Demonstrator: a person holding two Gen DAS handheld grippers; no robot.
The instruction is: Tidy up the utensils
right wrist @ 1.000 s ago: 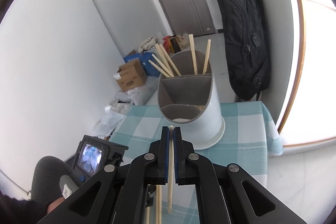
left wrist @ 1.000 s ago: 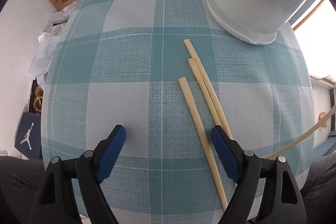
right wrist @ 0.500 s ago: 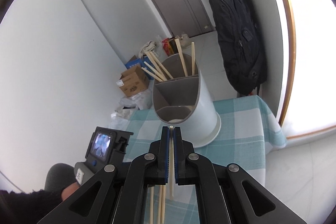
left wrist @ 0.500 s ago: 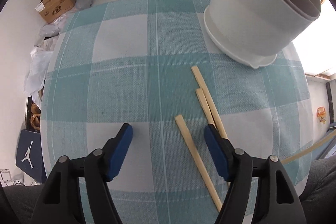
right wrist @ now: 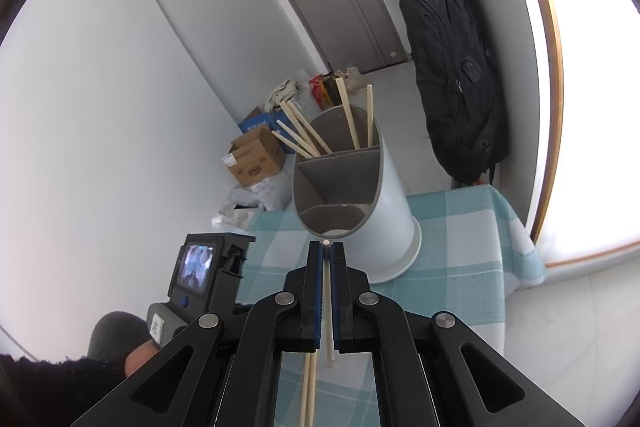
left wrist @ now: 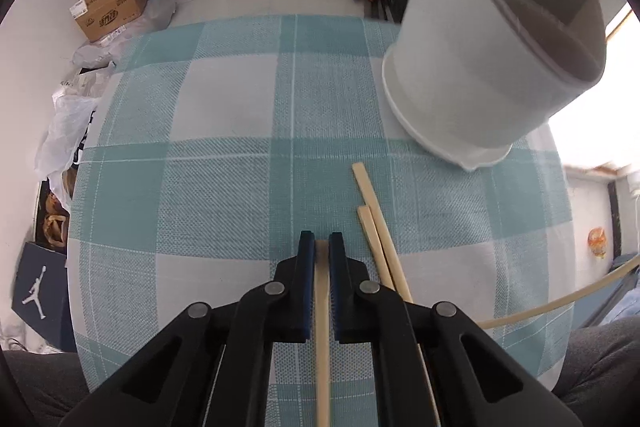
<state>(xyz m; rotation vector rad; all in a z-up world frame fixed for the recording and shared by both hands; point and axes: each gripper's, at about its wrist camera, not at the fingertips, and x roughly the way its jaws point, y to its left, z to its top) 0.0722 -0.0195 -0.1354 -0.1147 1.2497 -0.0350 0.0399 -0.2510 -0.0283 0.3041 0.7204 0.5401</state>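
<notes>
We held one chopstick [left wrist: 322, 311] in the closed left claw [left wrist: 321, 247], another [right wrist: 327, 291] in the right claw [right wrist: 326, 249] — several stood in the holder [right wrist: 394, 211]; two chopsticks [left wrist: 378, 227] remained on the desk [left wrist: 224, 187].

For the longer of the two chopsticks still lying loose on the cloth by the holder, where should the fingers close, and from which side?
Grip the longer chopstick near its free far end, coming down from above with one finger on each long side. It lies flat on the tablecloth, thin, and the shorter chopstick sits tight against its left side lower down, so only that upper stretch looks clear on both sides.
</notes>
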